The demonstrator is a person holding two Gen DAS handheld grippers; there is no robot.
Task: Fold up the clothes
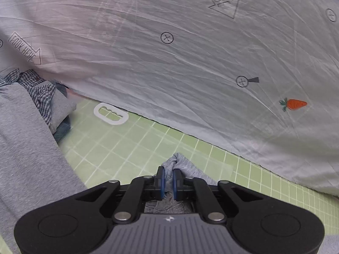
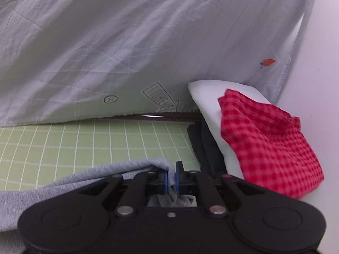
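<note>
Pinching the grey garment (image 2: 63, 180) in both the left gripper (image 1: 168, 177) and right gripper (image 2: 172, 177) above the mat (image 2: 84, 144), I judge folding barely begun.

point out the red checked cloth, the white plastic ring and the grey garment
red checked cloth (image 2: 269, 146), right wrist view, middle of the fabric
white plastic ring (image 1: 111, 113), left wrist view, its centre bar
grey garment (image 2: 89, 174), right wrist view, folded edge
</note>
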